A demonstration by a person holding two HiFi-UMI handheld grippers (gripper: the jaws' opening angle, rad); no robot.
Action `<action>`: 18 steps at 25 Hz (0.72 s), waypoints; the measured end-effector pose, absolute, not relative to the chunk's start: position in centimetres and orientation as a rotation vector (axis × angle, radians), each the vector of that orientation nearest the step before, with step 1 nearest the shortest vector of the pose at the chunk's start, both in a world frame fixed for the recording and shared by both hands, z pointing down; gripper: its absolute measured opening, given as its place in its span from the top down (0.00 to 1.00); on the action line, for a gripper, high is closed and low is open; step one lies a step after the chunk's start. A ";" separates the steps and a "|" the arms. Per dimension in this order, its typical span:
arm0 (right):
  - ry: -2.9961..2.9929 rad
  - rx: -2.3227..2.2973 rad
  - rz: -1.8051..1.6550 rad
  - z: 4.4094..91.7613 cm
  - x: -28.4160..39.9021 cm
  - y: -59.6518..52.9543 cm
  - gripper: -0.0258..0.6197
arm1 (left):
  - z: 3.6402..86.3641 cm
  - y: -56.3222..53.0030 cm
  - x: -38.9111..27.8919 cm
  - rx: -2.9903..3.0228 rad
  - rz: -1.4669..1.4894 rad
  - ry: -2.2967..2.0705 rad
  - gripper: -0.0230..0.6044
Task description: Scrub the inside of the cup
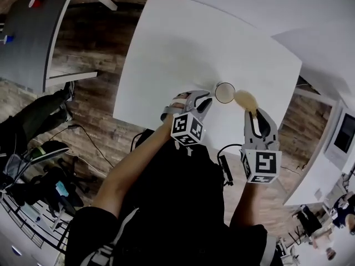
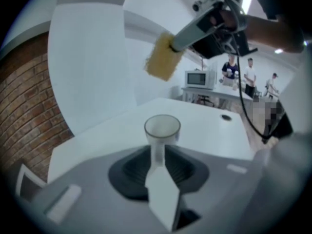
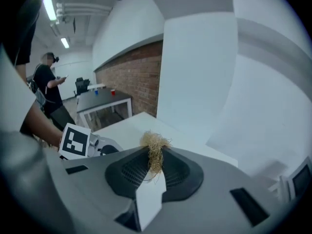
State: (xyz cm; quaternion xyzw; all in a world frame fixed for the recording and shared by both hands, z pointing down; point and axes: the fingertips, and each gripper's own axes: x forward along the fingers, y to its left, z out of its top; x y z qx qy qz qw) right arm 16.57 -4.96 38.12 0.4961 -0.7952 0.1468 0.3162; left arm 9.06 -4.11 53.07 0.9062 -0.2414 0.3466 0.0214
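Cup stands upright, mouth up, on the worktop, its lower body between your L tool's part-open jaws; pads don't look to be pressing. R tool is clamped on the scrubber, just right of the rim, so go left & down the cup's vertical axis. L gripper view shows the scrubber well above the cup; R gripper view shows no cup.
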 end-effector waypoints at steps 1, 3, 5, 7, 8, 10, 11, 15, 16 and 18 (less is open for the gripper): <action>-2.154 1.359 0.400 37.3 16.6 -4.7 0.87 | 52.3 -4.1 8.7 2.806 1.047 -0.770 0.82; -2.286 1.474 0.426 35.4 16.7 -4.3 0.87 | 49.5 -4.4 7.8 2.814 0.929 -0.862 0.83; -2.397 1.614 0.370 32.8 17.3 -3.7 0.87 | 45.2 -4.8 6.8 2.852 0.742 -0.992 0.96; -2.441 1.728 0.256 30.5 17.8 -2.7 0.87 | 40.7 -4.6 5.7 2.888 0.564 -1.081 0.96; -2.448 1.768 0.208 29.6 17.9 -2.2 0.87 | 38.7 -4.5 5.2 2.908 0.491 -1.112 0.96; -2.456 1.835 0.166 28.4 17.9 -1.4 0.87 | 35.4 -4.1 4.1 2.947 0.393 -1.161 0.96; -2.461 1.860 0.166 28.0 18.0 -1.1 0.87 | 34.3 -3.8 3.6 2.944 0.360 -1.180 0.96; -2.464 1.894 0.185 27.8 18.3 -0.7 0.87 | 31.0 -3.2 2.9 2.786 0.105 -1.262 0.96; -2.461 1.900 0.189 27.8 18.3 -0.7 0.87 | 30.5 -3.1 3.0 2.772 0.065 -1.275 0.96; -2.466 1.913 0.201 27.8 18.4 -0.5 0.87 | 30.1 -2.6 3.3 2.796 0.056 -1.274 0.96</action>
